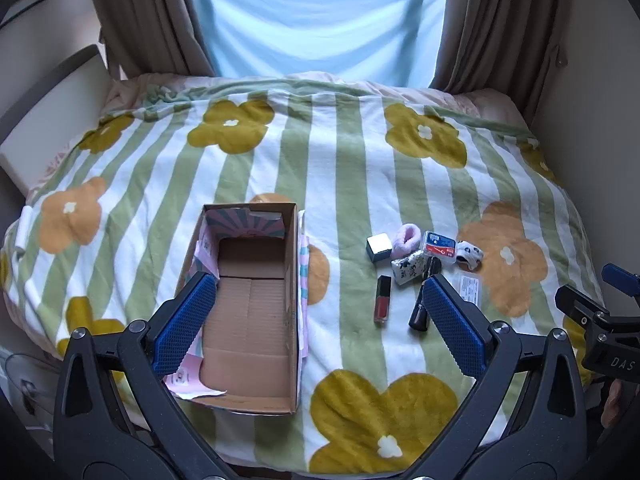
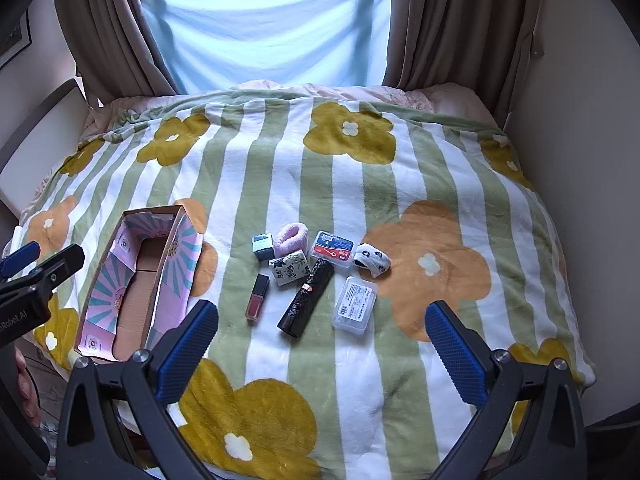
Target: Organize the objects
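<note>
1. Both grippers, left gripper [image 1: 318,312] and right gripper [image 2: 322,340], hang wide open, empty, blue textured pads.
2. "DAS" lettering marks the right gripper's black frame.
3. Left: empty cardboard box [image 1: 250,312] on a plush floral blanket [image 2: 400,380].
4. Right, beyond it: red lip gloss [image 2: 257,298], black tube [image 2: 306,298], clear plastic case [image 2: 355,305].

The cardboard box [image 1: 252,308] is seen open-topped and empty, so entry from above is unobstructed. A clear strip of blanket [image 2: 320,184] is left between box and the cluster of small items [image 2: 316,276]. These are packed close, several touching, little room between them. Open blanket is offered beyond and right of them.
</note>
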